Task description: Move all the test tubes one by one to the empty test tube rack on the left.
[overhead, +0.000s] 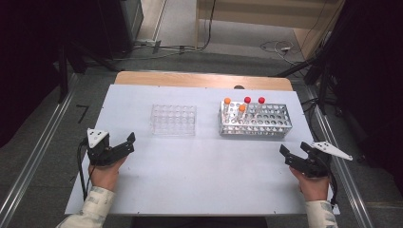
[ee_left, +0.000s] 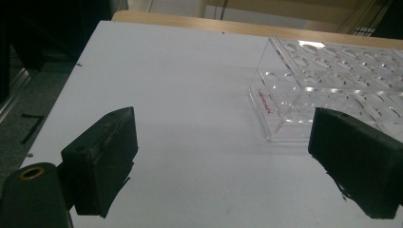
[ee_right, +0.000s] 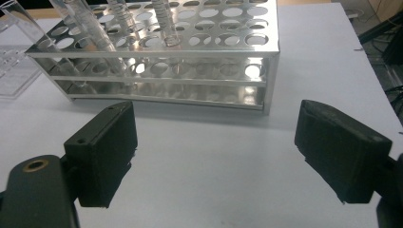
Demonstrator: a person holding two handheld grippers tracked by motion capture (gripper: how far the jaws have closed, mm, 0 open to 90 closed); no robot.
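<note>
Both grippers, left (overhead: 124, 143) and right (overhead: 293, 151), spread, empty. Tubes (overhead: 242, 112) in metal rack (overhead: 271, 124): light, slick, fragile; pinch below cap.

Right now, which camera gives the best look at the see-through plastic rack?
The left gripper view: the clear rack sits close ahead, its empty holes and red lettering plain. The high view shows the whole rack small, left of the metal rack. The right gripper view catches one corner.

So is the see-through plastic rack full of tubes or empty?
Empty. The clear rack shows bare holes in the high view, and the left gripper view shows bare holes too. The capped tubes stand in the metal rack instead.
</note>
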